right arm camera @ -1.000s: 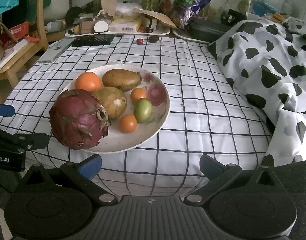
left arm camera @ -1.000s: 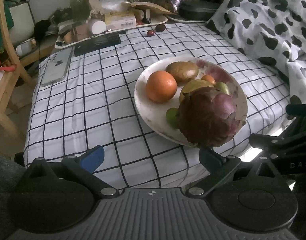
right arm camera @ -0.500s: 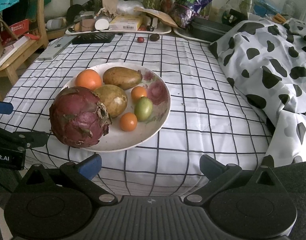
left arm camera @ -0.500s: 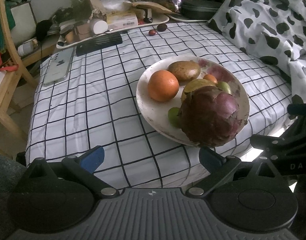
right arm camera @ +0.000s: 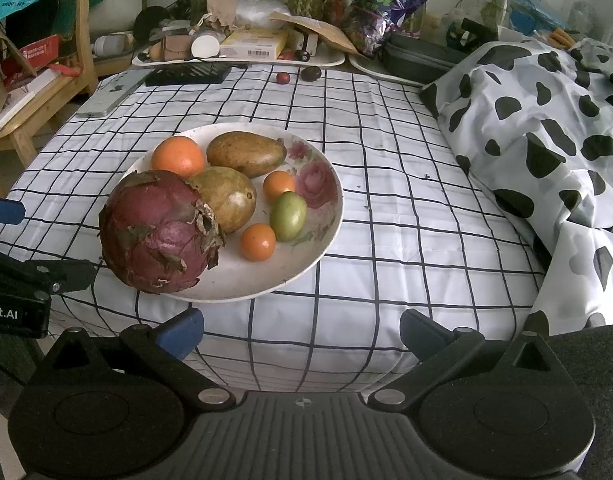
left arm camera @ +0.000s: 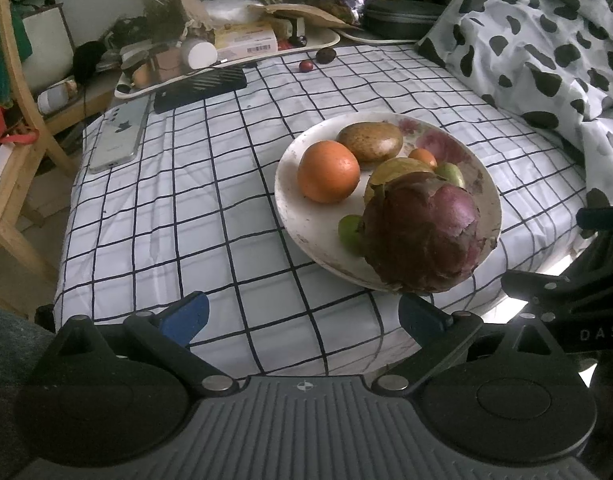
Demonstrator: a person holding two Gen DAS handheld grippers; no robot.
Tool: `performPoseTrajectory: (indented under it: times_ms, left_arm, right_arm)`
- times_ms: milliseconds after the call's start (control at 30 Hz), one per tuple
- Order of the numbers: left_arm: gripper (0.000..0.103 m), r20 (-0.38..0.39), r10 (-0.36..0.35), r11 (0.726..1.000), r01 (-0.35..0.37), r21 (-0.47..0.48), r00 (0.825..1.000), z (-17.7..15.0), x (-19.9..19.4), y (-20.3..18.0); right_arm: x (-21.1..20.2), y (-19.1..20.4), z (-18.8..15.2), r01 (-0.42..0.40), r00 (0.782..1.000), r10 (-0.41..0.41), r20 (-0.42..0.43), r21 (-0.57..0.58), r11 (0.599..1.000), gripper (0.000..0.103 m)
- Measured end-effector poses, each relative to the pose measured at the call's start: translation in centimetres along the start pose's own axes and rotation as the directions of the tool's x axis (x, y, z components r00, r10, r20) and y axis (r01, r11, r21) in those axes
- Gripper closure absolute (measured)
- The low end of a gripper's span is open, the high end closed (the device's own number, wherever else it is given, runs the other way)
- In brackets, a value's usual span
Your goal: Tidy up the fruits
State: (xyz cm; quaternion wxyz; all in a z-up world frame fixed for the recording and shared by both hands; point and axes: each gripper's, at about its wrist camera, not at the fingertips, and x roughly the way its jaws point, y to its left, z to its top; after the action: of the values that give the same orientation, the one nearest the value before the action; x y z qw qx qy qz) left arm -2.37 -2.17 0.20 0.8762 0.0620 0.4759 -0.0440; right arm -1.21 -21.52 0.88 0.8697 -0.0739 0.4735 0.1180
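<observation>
Fruits (right arm camera: 242,152) on plate (right arm camera: 326,240), plate on bedsheet (right arm camera: 386,128).

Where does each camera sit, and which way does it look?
Left wrist: on the left gripper, low at the bed's near edge, looking right at the plate; own open fingers show, the other gripper at right.
Right wrist: on the right gripper, same edge, looking left at the plate; own open fingers show, the other gripper at left.
Shared: plate, dragon fruit, orange, checked sheet.

Glossy plate (right arm camera: 330,216); cloth sheet (right arm camera: 406,248); wooden chair (left arm camera: 10,92).
</observation>
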Motion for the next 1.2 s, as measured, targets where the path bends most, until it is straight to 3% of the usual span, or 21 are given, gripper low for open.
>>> performPoseTrajectory:
  times_ms: [1200]
  left_arm:
    - [0.000, 0.008, 0.006, 1.000, -0.006, 0.010, 1.000, 0.05, -0.18, 0.01]
  right_arm:
    - [0.04, 0.15, -0.04, 0.003, 1.000, -0.003, -0.001, 0.000, 1.000, 0.000]
